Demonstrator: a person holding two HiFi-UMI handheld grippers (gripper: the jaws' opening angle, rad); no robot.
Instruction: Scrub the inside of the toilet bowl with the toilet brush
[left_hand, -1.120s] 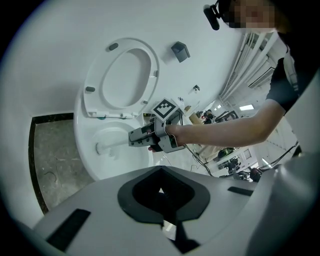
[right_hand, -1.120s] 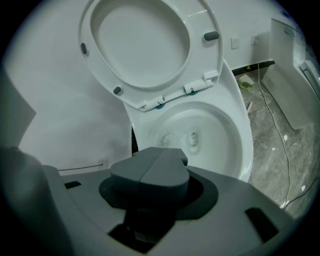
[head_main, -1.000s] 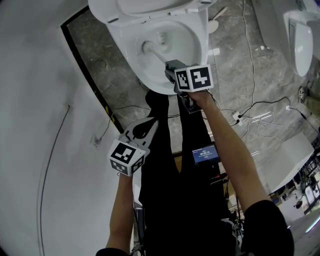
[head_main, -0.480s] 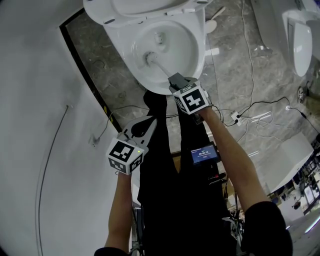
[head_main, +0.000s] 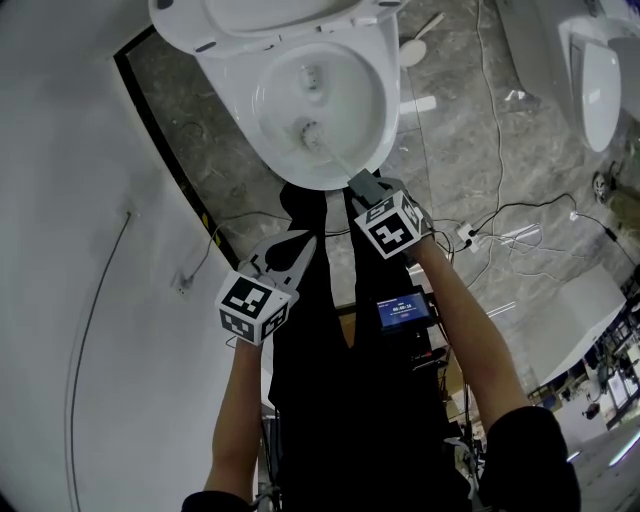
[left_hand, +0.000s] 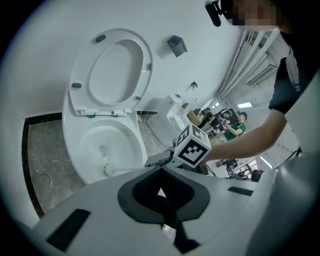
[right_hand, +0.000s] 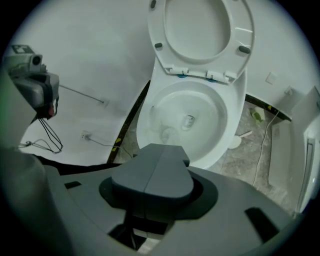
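The right gripper (head_main: 362, 182) has its jaws pressed tight on the handle of the toilet brush (head_main: 310, 130), which slants down from the near rim so its bristled head sits low inside the toilet bowl (head_main: 385, 95), against the near-left wall and short of the drain. The left gripper (head_main: 305, 245) hangs back over the person's dark clothing, jaws closed tip to tip with nothing between them, well clear of the bowl. The seat (left_hand: 112, 70) stands raised against the white wall. Loose cables (head_main: 500, 215) trail across the grey stone floor (head_main: 450, 140) to the right.
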